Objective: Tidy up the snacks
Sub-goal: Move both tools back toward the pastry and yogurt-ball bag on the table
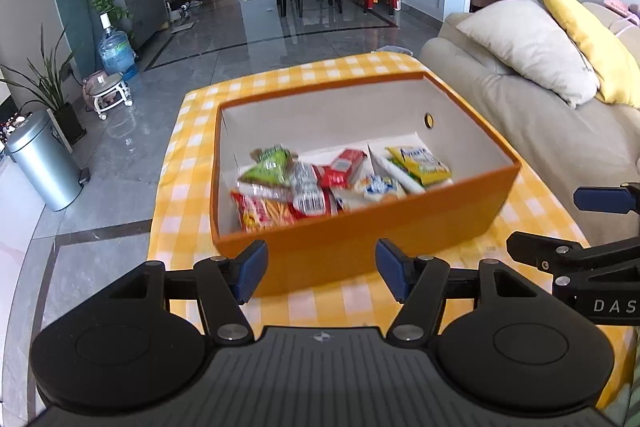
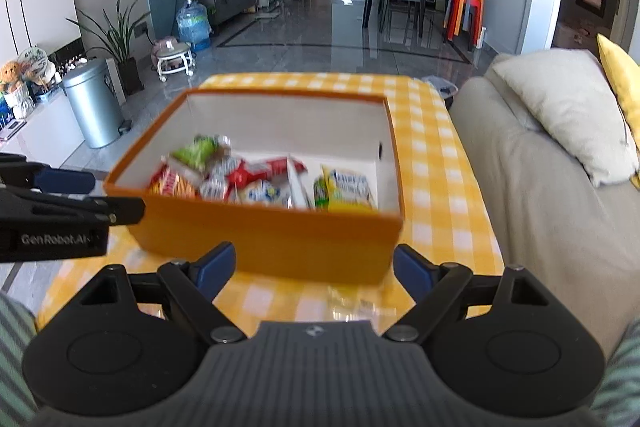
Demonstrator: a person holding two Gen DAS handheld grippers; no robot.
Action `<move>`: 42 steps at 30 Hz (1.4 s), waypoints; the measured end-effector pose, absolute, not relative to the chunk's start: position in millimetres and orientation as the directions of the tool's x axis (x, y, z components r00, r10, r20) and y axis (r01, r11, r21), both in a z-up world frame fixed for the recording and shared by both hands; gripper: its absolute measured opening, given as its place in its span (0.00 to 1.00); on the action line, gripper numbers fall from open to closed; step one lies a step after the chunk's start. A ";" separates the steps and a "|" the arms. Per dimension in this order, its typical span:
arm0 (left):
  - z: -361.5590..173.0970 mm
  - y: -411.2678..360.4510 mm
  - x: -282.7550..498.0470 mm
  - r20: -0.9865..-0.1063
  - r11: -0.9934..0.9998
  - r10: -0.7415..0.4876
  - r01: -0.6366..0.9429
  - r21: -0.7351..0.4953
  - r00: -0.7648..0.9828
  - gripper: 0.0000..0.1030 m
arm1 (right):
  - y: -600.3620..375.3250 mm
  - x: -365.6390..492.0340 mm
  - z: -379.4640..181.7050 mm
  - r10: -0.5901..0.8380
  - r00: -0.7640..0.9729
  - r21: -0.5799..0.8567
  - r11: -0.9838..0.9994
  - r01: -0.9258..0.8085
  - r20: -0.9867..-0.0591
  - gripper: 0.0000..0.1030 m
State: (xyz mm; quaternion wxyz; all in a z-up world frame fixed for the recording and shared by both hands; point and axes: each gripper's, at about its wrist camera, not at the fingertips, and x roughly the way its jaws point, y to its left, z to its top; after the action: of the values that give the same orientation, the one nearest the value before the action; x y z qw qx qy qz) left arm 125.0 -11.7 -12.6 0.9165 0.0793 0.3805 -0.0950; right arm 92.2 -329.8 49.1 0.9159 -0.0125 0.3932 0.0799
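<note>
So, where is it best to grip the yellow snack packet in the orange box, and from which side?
Probably from above, on the near short edge of the yellow packet. It lies flat in the right compartment of the orange box, beside the white divider, so the walls block any sideways approach.

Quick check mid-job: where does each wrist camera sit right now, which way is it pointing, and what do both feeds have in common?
Left wrist: sits behind the open left tongs, faces the orange box of snacks; right tongs enter from the right.
Right wrist: sits behind the open right tongs, faces the box's near wall; left tongs enter from the left.
Shared: box, snacks, checked cloth, sofa, bin.
</note>
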 end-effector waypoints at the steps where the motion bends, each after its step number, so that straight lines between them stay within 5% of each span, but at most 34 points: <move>1: -14.3 -12.3 120.1 -0.716 0.971 -0.110 0.228 0.071 0.690 0.71 | -331.4 86.9 46.3 0.135 0.674 0.041 0.987 -0.153 -0.726 0.81; 19: -65.4 -7.0 85.3 -0.854 0.988 -0.099 0.153 -0.024 0.511 0.75 | -337.8 42.1 -11.3 0.080 0.584 -0.021 0.986 -0.164 -0.808 0.85; 42: -91.3 -3.5 108.4 -0.852 0.984 -0.175 0.066 -0.164 0.493 0.72 | -340.0 60.7 -45.9 0.093 0.525 0.020 0.990 -0.142 -0.846 0.85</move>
State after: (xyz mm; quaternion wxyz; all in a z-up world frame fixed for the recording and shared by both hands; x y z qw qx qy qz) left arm 108.4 -3.5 -91.3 0.8623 -0.0545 0.4985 -0.0699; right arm 60.7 -340.0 -45.9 0.8728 -0.0259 0.4827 0.0673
